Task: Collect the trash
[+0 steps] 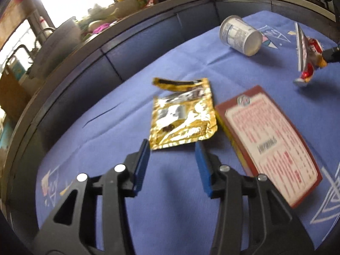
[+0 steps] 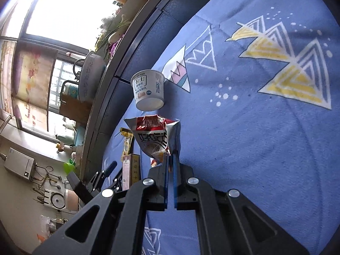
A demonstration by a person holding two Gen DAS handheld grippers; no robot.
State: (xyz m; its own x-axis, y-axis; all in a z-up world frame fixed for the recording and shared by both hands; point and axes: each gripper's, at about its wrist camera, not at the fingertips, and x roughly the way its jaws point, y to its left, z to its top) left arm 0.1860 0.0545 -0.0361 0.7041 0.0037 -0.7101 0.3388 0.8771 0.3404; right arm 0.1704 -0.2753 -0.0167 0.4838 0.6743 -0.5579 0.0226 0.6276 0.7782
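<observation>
Over the blue tablecloth (image 1: 191, 48), the left gripper (image 1: 172, 146) hangs with its jaws spread wide, empty, its tips just short of a crumpled gold foil pouch (image 1: 182, 116) that lies flat beside a red-bordered box (image 1: 274, 142). The right gripper (image 2: 170, 159) is pinched tight on the corner of a red-and-white snack bag (image 2: 155, 136), held clear of the cloth. A white yogurt cup (image 2: 148, 89) lies tipped over nearby.
</observation>
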